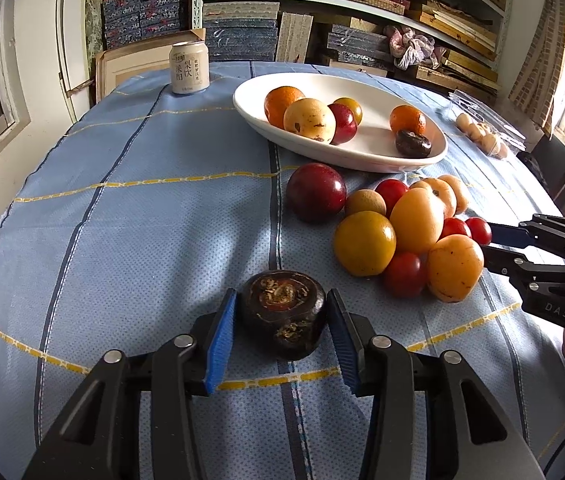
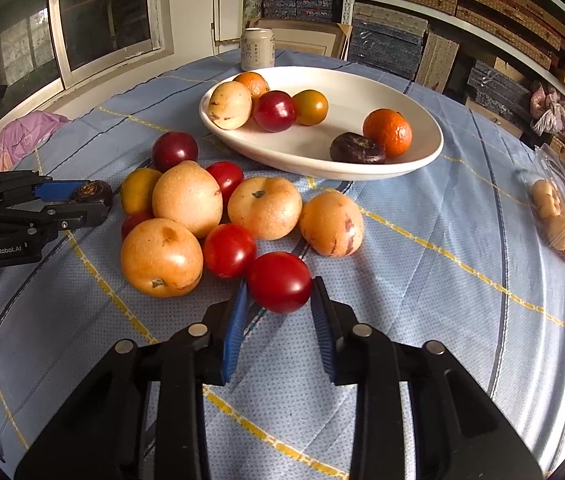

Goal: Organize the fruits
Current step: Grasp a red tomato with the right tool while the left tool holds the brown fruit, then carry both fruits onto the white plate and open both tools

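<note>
left gripper point(image 1: 281, 316): pads sat around a dark round fruit point(image 1: 282, 314) | fruit pile point(image 1: 402, 232): near table's right edge | white bowl point(image 1: 362, 156): behind pile

A pale drink can point(image 1: 189, 67) stands upright at the table's point(image 1: 130, 216) far edge, toward 11 o'clock. A clear plastic bag of small tan rounds point(image 2: 558, 220) lies at 3 o'clock. A blue cloth with yellow lines point(image 2: 422, 300) covers the table. Shelves of stacked flat boxes point(image 1: 362, 0) fill the background at 12 o'clock. A pink cloth point(image 2: 30, 132) lies at 9 o'clock.
</note>
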The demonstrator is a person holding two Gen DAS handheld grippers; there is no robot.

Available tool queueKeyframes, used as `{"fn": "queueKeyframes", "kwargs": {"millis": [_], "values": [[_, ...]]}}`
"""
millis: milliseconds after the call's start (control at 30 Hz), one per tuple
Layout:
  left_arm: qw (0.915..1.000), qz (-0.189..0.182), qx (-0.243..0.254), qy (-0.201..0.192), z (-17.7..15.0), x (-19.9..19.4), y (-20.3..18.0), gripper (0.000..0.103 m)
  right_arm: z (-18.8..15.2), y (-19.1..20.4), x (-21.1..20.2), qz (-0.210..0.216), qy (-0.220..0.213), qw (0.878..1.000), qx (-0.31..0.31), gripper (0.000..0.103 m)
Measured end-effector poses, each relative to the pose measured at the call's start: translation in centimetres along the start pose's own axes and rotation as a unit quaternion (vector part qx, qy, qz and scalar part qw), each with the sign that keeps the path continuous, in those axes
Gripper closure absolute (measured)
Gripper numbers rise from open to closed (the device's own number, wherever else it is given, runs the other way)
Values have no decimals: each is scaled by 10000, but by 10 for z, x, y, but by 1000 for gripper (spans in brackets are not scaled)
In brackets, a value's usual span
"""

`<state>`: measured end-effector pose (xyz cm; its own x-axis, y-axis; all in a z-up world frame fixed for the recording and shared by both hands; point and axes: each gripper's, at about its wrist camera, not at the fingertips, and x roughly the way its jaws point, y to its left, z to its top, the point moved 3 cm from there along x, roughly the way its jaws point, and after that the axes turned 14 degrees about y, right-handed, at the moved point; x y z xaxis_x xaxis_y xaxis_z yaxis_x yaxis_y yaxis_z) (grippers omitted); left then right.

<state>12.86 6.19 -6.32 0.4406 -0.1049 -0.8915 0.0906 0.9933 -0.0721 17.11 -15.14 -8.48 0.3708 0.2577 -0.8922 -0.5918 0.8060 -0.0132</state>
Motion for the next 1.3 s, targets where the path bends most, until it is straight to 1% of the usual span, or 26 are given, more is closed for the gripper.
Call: {"fn": "queueKeyframes", "kwargs": {"millis": [200,267,367,433,500,600,733,800,867,933,1067,1100,1133,1167,1200,1233,1300], "values": [[9999,-40,-17,-160,0,-7,1,59,1,-14,-6,58,-91,9995,280,72],[9996,-8,-64,-279,1,-11,3,59,3,-21,-12,134,-210,9988,413,72],[9987,82,-131,-477,3,-18,4,59,3,-34,-24,81,-429,9970,647,72],[9983,139,-163,-533,7,-21,3,59,4,-42,-31,62,-582,9949,818,72],[9978,115,-217,-611,16,-27,2,59,7,-51,-39,34,-750,9919,1025,72],[9977,53,-216,-640,42,-33,0,59,21,-57,-45,-30,-869,9891,1185,72],[9974,-60,-281,-654,84,-28,-6,59,55,-55,-37,30,-870,9894,1166,72],[9970,11,-304,-712,102,-21,-9,59,71,-54,-30,98,-902,9885,1209,72],[9964,101,-353,-761,116,-15,-10,59,84,-52,-21,178,-945,9876,1239,72],[9966,62,-422,-710,131,-5,-7,59,97,-50,-10,251,-927,9878,1223,72],[9962,78,-545,-682,147,13,0,59,106,-49,4,178,-831,9901,1117,71],[9960,50,-583,-677,149,15,2,58,107,-52,4,196,-872,9893,1153,68],[9957,4,-630,-683,149,17,5,57,106,-55,4,285,-926,9881,1191,61],[9953,-52,-690,-677,150,18,7,53,106,-57,4,343,-950,9873,1227,44],[9952,-106,-720,-660,151,19,8,51,105,-59,2,355,-994,9863,1269,38],[9954,-146,-708,-636,152,21,9,47,105,-59,0,291,-1061,9857,1279,38],[9955,-151,-697,-628,154,22,9,45,103,-57,-3,236,-1053,9866,1227,38]]}}
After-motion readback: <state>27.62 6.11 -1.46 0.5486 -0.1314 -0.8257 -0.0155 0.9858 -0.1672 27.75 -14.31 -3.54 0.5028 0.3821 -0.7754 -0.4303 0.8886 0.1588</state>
